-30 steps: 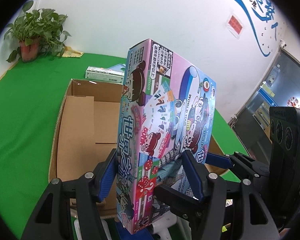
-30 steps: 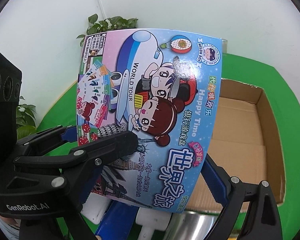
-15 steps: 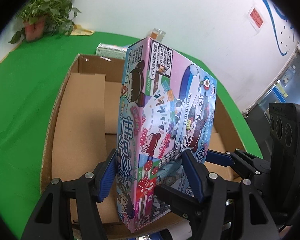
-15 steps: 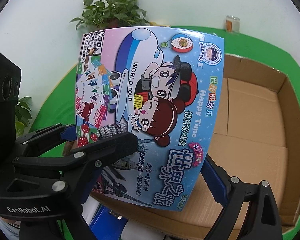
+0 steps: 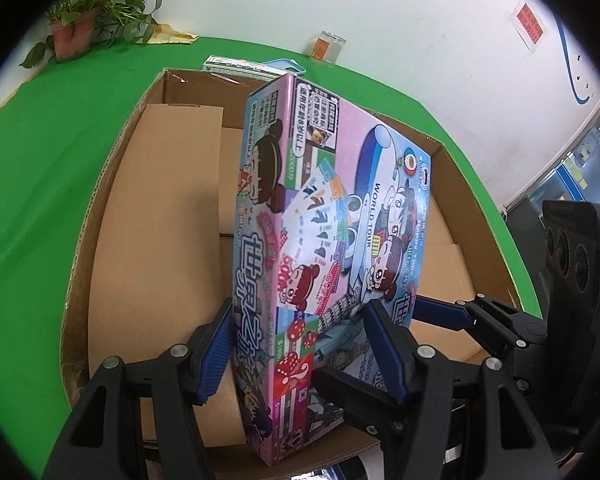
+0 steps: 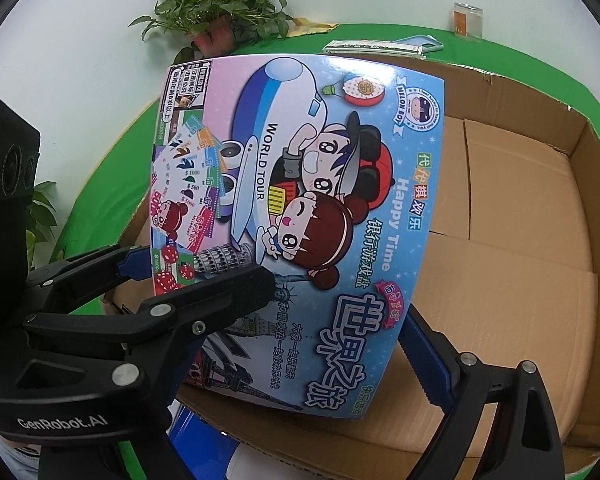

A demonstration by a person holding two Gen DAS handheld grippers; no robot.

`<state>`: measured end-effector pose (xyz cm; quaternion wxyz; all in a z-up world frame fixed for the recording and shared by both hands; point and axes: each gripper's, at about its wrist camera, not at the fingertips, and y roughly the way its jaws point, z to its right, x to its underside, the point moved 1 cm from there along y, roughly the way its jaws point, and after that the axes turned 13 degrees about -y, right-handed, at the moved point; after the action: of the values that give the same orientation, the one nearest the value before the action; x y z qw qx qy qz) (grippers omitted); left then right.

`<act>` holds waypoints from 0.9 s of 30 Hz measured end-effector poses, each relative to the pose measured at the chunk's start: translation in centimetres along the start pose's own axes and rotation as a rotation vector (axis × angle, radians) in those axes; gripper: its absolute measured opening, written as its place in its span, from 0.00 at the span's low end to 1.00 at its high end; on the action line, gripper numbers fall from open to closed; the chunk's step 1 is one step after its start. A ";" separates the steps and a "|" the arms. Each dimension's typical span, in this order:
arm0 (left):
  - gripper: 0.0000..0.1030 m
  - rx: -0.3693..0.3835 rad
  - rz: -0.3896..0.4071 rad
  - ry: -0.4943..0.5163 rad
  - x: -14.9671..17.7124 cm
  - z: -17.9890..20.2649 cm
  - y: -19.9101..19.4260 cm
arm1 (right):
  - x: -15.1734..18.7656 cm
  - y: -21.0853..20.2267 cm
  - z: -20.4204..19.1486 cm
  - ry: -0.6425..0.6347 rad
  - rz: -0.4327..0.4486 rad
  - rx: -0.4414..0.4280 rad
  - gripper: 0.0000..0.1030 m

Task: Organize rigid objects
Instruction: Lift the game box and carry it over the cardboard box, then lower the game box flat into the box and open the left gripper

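A flat, colourful board game box (image 5: 332,208) with cartoon children and a plane on its face stands upright in the air over an open, empty cardboard carton (image 5: 100,200). My left gripper (image 5: 300,320) is shut on the box's lower end, one blue pad on each side. My right gripper (image 6: 336,300) holds the same box (image 6: 300,200) from the other side. Its black finger lies across the printed face and its blue pad presses the right edge. The carton's floor (image 6: 520,280) spreads out below and to the right.
The carton sits on a green table (image 5: 40,160). Behind it lie a flat white packet (image 5: 236,68) and a small glass jar (image 5: 327,46). A potted plant (image 5: 88,28) stands at the far wall. Blue and white items (image 6: 204,440) lie in front of the carton's near rim.
Both grippers have sunk with the box and tilted downward. The carton now fills far more of both views. The grip on the box looks unchanged.
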<state>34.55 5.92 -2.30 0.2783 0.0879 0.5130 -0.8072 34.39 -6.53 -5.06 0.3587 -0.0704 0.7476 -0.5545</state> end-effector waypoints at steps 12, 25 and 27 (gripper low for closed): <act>0.61 -0.007 0.008 -0.020 -0.3 0.0 0.2 | 2.1 -0.8 0.4 0.039 -0.013 -0.023 0.83; 0.59 -0.016 0.099 0.053 -0.3 0.3 -2.3 | 3.5 0.0 2.0 0.088 -0.101 -0.042 0.64; 0.59 -0.014 0.067 0.021 -0.4 -0.4 -1.8 | 3.1 0.2 2.2 0.099 -0.109 -0.034 0.64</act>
<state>33.79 6.96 -0.88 0.3004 0.1116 0.5184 -0.7928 33.50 -9.69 -6.96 0.2891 -0.0896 0.7688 -0.5633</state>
